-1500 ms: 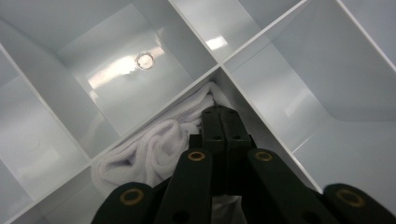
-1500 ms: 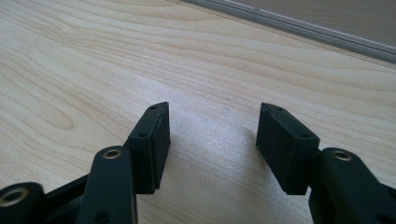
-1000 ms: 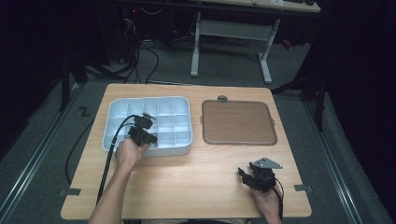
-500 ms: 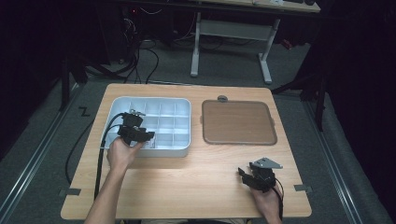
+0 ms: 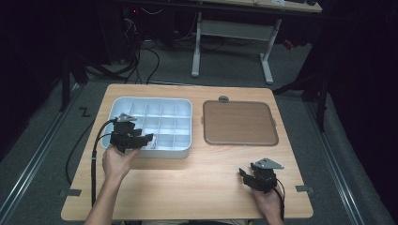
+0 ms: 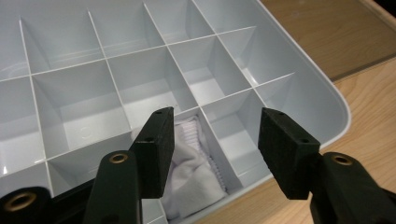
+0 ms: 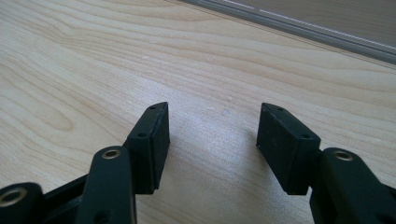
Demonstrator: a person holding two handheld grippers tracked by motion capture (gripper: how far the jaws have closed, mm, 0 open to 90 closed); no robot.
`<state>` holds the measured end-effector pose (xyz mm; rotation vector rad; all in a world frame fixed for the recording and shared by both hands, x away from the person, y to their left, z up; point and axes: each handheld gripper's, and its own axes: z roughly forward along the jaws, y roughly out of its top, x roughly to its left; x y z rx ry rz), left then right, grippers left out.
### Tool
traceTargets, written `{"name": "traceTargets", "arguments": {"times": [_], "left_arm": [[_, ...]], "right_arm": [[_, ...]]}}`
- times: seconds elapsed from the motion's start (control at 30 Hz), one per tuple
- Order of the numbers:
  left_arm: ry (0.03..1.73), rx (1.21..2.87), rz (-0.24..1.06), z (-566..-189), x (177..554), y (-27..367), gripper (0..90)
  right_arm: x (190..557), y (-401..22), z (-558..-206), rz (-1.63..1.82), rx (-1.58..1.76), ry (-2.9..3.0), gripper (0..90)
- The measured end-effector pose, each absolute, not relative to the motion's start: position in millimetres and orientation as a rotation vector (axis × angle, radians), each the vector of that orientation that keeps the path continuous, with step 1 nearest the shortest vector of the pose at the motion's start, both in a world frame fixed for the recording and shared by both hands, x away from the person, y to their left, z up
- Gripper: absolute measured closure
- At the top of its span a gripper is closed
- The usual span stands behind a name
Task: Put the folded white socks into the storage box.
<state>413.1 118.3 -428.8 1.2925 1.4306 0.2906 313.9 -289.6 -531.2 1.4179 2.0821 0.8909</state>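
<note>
The left gripper (image 5: 146, 138) hangs over the near left edge of the white plastic tray (image 5: 183, 149), its matte black jaws having just been opening; they stand apart with nothing pinched between them. Below them in the left gripper view a soft white cloth (image 6: 189, 170), ribbed along one edge and crumpled, lies in a compartment of the tray's near row, beside the corner cell. The tray (image 6: 327, 100) is glossy, with rounded corners and thin straight dividers that cut it into a grid of square cells; the other cells in sight hold nothing. To its right, apart from it, lies a flat brown mat (image 5: 239, 123) with rounded corners and a pale rim. The right gripper (image 5: 245, 176) rests near the table's near right corner, its jaws spread over bare wood (image 7: 116, 60). The tabletop (image 5: 197, 183) is pale grained wood with rounded corners.
</note>
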Motion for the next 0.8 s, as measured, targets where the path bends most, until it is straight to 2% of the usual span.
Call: {"name": "traceTargets", "arguments": {"times": [0.37,0.8], "left_arm": [[1.386,1.252,0.279,-426.8,387.5,120.2,43.6],[1.320,1.281,0.265,-431.8,366.5,107.6,41.2]], "right_arm": [[313.9,-289.5,-531.2,0.892,1.419,2.081,44.7],[314.2,-289.7,-531.2,0.891,1.416,2.083,44.7]]}}
